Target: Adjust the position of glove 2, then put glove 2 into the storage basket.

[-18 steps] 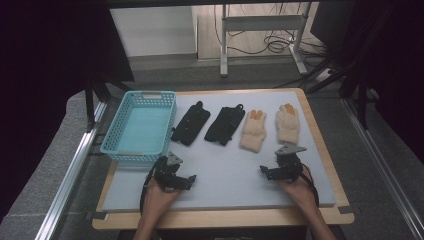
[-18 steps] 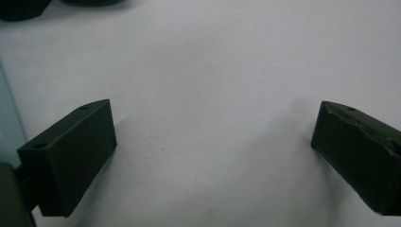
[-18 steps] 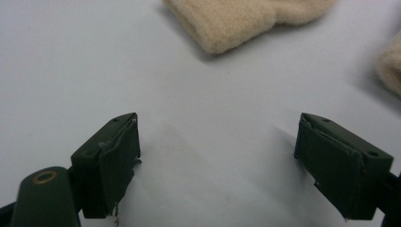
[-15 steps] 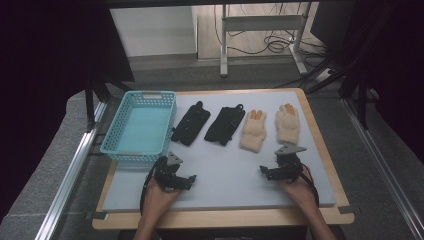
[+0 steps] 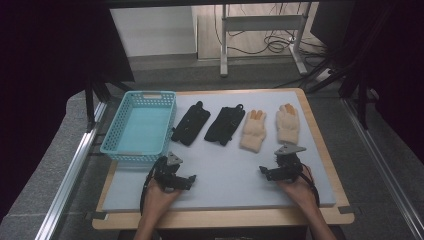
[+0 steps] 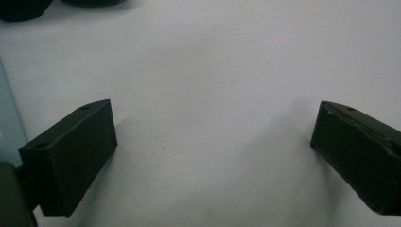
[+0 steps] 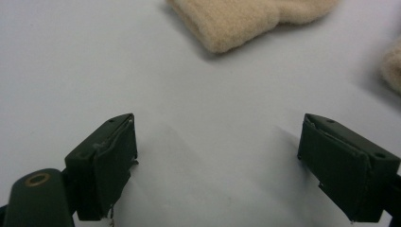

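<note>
Two black gloves [image 5: 191,124] [image 5: 225,124] and two cream gloves [image 5: 253,130] [image 5: 288,123] lie in a row across the far half of the pale blue-grey mat [image 5: 225,170]. A hand holds my left gripper [image 5: 176,175] near the mat's front left, just below the basket; its jaws stand wide apart over bare mat [image 6: 208,142]. On the front right, my right gripper [image 5: 279,167] rests open, below the cream gloves. The cuff of one cream glove [image 7: 246,19] lies just beyond its jaws, nothing between them.
A light blue plastic basket [image 5: 141,125] stands at the mat's far left, its corner [image 6: 7,123] close beside my left gripper. The mat sits on a wooden table [image 5: 320,150]. Metal rails [image 5: 70,170] flank the table; a desk frame [image 5: 260,30] stands behind.
</note>
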A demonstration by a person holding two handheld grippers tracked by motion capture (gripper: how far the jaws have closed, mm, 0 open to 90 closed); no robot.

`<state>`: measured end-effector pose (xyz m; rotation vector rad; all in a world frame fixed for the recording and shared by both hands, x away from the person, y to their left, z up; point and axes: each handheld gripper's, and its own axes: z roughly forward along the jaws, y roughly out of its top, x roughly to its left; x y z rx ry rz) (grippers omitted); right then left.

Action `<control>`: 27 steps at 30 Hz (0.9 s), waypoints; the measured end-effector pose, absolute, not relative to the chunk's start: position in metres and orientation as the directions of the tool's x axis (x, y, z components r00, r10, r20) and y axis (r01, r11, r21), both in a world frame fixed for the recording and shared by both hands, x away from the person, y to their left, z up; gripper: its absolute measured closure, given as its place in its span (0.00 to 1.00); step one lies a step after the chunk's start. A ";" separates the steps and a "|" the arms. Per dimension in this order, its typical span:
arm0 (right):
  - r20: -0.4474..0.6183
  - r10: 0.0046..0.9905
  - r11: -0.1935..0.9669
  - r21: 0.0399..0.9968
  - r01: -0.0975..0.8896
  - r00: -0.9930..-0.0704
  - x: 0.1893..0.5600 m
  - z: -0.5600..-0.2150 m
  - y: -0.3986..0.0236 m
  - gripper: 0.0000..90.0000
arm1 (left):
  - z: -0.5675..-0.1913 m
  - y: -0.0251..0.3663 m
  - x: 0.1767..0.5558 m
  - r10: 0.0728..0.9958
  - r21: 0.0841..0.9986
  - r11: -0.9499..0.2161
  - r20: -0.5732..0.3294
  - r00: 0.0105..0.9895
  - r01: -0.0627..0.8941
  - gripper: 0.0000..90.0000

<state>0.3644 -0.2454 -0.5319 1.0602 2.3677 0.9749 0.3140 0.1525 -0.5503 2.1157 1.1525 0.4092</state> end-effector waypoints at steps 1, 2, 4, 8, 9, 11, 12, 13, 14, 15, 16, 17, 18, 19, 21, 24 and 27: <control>-0.050 0.759 0.478 0.719 0.504 -0.649 0.364 -0.532 -0.245 0.14 | -0.550 0.152 0.314 0.829 0.696 -0.374 -0.047 0.558 0.614 0.02; -0.050 0.759 0.478 0.719 0.504 -0.649 0.364 -0.532 -0.245 0.14 | -0.550 0.153 0.314 0.829 0.696 -0.373 -0.047 0.558 0.614 0.02; -0.050 0.759 0.478 0.719 0.504 -0.649 0.364 -0.532 -0.245 0.14 | -0.550 0.153 0.314 0.829 0.696 -0.374 -0.047 0.558 0.614 0.02; -0.049 0.758 0.478 0.719 0.504 -0.650 0.364 -0.532 -0.245 0.14 | -0.550 0.153 0.314 0.829 0.696 -0.374 -0.047 0.558 0.614 0.02; -0.050 0.758 0.479 0.719 0.503 -0.650 0.364 -0.532 -0.245 0.14 | -0.550 0.153 0.314 0.829 0.695 -0.374 -0.047 0.558 0.614 0.02; -0.050 0.758 0.479 0.719 0.503 -0.650 0.364 -0.532 -0.245 0.14 | -0.550 0.153 0.314 0.829 0.696 -0.373 -0.047 0.558 0.614 0.02; -0.049 0.758 0.479 0.719 0.504 -0.650 0.364 -0.532 -0.245 0.14 | -0.550 0.153 0.314 0.829 0.696 -0.373 -0.047 0.558 0.614 0.02; -0.052 0.758 0.480 0.719 0.503 -0.650 0.364 -0.531 -0.245 0.14 | -0.550 0.153 0.314 0.828 0.696 -0.374 -0.047 0.558 0.614 0.02; -0.052 0.758 0.480 0.719 0.503 -0.650 0.364 -0.531 -0.245 0.14 | -0.550 0.153 0.314 0.829 0.696 -0.374 -0.047 0.558 0.614 0.02; -0.052 0.758 0.480 0.719 0.503 -0.650 0.364 -0.531 -0.245 0.14 | -0.550 0.153 0.314 0.829 0.696 -0.373 -0.047 0.558 0.614 0.02; -0.048 0.759 0.478 0.719 0.505 -0.650 0.364 -0.531 -0.245 0.14 | -0.550 0.153 0.314 0.829 0.696 -0.373 -0.047 0.558 0.614 0.02; -0.045 0.760 0.475 0.719 0.506 -0.649 0.364 -0.531 -0.246 0.14 | -0.550 0.153 0.314 0.829 0.696 -0.374 -0.047 0.558 0.614 0.02; -0.044 0.760 0.474 0.720 0.507 -0.648 0.364 -0.531 -0.246 0.14 | -0.550 0.153 0.314 0.829 0.696 -0.373 -0.047 0.558 0.614 0.02; -0.043 0.761 0.474 0.718 0.509 -0.648 0.364 -0.531 -0.246 0.14 | -0.550 0.153 0.314 0.829 0.696 -0.373 -0.048 0.558 0.614 0.02; -0.038 0.761 0.472 0.718 0.512 -0.648 0.365 -0.530 -0.245 0.14 | -0.550 0.153 0.314 0.829 0.696 -0.373 -0.048 0.558 0.614 0.02; -0.033 0.754 0.474 0.719 0.508 -0.656 0.367 -0.528 -0.244 0.14 | -0.550 0.153 0.314 0.829 0.696 -0.373 -0.048 0.558 0.614 0.02; -0.029 0.745 0.473 0.727 0.497 -0.667 0.368 -0.522 -0.240 0.15 | -0.550 0.153 0.314 0.829 0.696 -0.372 -0.048 0.557 0.614 0.02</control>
